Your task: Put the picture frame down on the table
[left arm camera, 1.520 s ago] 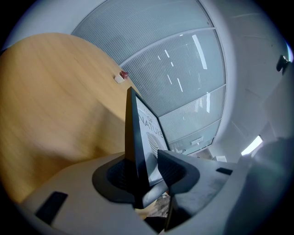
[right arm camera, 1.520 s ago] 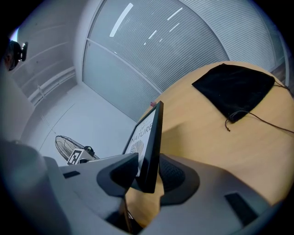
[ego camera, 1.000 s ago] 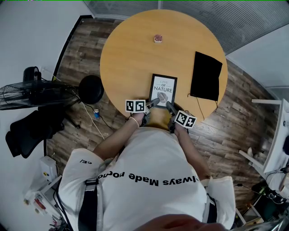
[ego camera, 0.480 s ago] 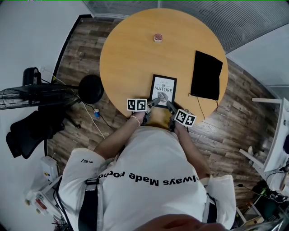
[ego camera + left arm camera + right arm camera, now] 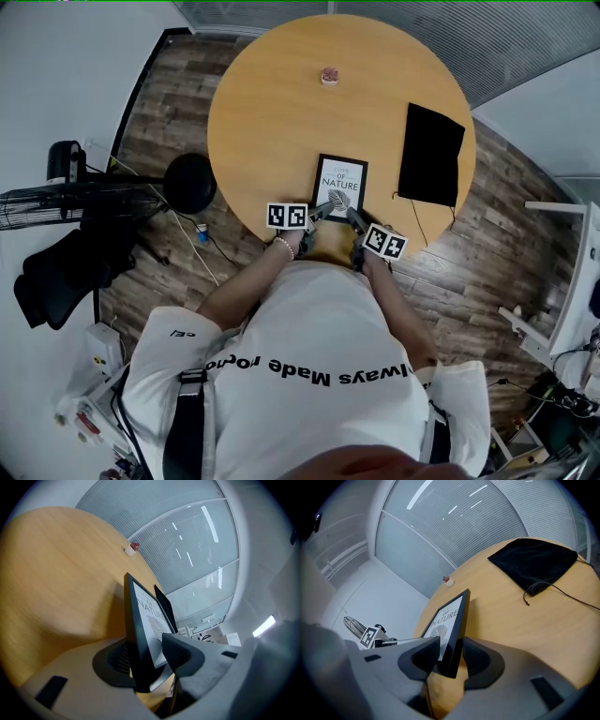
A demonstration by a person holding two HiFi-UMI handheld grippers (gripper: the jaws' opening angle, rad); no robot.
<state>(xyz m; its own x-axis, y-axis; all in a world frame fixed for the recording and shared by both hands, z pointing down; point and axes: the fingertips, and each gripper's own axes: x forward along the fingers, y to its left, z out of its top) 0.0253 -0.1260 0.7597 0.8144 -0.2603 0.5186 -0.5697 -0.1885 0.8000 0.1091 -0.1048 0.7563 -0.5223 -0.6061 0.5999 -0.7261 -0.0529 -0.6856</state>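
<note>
At 6 o'clock edge of round tabletop (image 5: 272,112): picture frame (image 5: 339,180), print side up, near corners clamped in jaws of left gripper (image 5: 324,208) & right gripper (image 5: 353,217), one corner each. Frame looks tilted; can't tell whether far edge touches wood. Status, est.: positioned over tabletop, lay-flat & release not yet done; black pouch (image 5: 430,155) at 3 o'clock, well apart.

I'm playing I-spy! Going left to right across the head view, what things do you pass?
Black fan → round black stool → picture frame → black cloth.
</note>
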